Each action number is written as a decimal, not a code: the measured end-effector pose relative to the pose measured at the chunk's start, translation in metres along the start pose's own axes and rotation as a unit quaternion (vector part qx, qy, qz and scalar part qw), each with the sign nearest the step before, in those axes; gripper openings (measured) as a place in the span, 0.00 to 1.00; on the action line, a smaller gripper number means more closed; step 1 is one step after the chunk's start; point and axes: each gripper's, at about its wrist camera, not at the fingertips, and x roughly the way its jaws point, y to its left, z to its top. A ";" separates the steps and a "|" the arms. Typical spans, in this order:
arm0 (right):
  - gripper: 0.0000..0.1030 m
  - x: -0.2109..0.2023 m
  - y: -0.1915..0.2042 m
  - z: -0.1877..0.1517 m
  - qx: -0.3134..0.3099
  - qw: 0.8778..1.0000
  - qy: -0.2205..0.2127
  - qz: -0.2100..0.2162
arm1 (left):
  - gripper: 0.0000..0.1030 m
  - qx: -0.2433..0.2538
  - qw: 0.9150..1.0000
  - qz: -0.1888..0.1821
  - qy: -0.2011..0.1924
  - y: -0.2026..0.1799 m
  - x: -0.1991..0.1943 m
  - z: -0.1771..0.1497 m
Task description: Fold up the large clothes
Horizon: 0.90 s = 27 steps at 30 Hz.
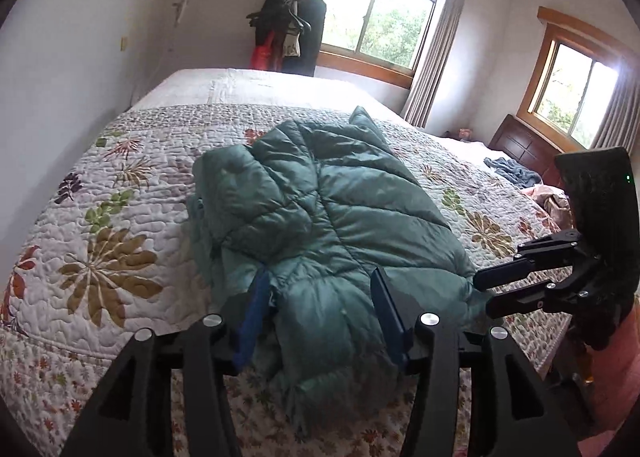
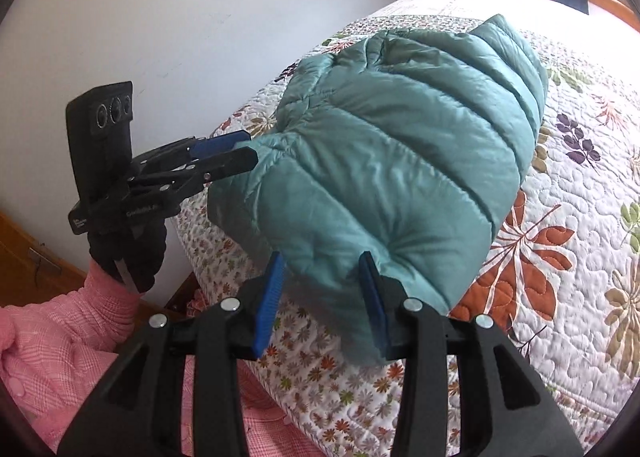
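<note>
From the left wrist camera, a puffy teal quilted jacket [image 1: 320,209] lies folded on a white bed quilt with flower and leaf shapes [image 1: 120,225], close to the near edge of the bed. The left gripper [image 1: 316,317] has its two blue-padded fingers [image 1: 250,321] spread apart, one on each side of the jacket's near end. The puffy cloth sits between them, but I cannot tell if they squeeze it. On the right, the right gripper [image 1: 486,293] points at the jacket's corner with its fingers a little apart.

From the right wrist camera, the same teal jacket [image 2: 392,161] looks like a fat bundle on the flowery quilt [image 2: 560,257]. The right gripper [image 2: 324,297] is spread wide around the jacket's near corner. Across from it, the left gripper [image 2: 244,149] touches the jacket's other edge, held by a hand in a black glove [image 2: 132,253] with a pink sleeve [image 2: 68,337].
</note>
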 end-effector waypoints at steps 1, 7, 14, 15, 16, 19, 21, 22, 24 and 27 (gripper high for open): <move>0.38 0.002 0.001 -0.001 -0.001 1.000 0.002 -0.003 | 0.51 0.003 1.000 0.002 0.001 -0.001 0.000 -0.001; 0.36 0.014 -0.004 -0.011 0.014 1.000 0.006 0.002 | 0.51 0.000 1.000 0.011 0.012 0.001 0.006 -0.005; 0.36 0.027 -0.013 -0.016 0.030 0.999 0.017 0.008 | 0.53 -0.001 1.000 0.012 0.027 0.006 0.020 -0.013; 0.36 0.029 -0.014 -0.016 0.031 0.999 0.018 0.008 | 0.54 -0.003 1.000 0.011 0.029 0.007 0.021 -0.014; 0.36 0.031 -0.015 -0.017 0.033 0.999 0.019 0.009 | 0.54 -0.004 0.999 0.010 0.031 0.008 0.022 -0.014; 0.36 0.033 -0.015 -0.016 0.037 0.999 0.018 0.013 | 0.54 -0.011 0.999 0.008 0.034 0.011 0.024 -0.015; 0.36 0.032 -0.015 -0.016 0.038 0.999 0.016 0.014 | 0.54 -0.015 0.999 0.006 0.036 0.012 0.024 -0.015; 0.36 0.031 -0.016 -0.016 0.039 0.999 0.016 0.014 | 0.54 -0.016 0.999 0.005 0.036 0.012 0.024 -0.015; 0.36 0.027 -0.018 -0.018 0.039 0.999 0.014 0.014 | 0.55 -0.017 0.999 0.005 0.037 0.013 0.024 -0.015; 0.38 0.021 -0.021 -0.019 0.046 0.999 0.008 0.024 | 0.55 -0.026 0.999 -0.001 0.039 0.016 0.023 -0.013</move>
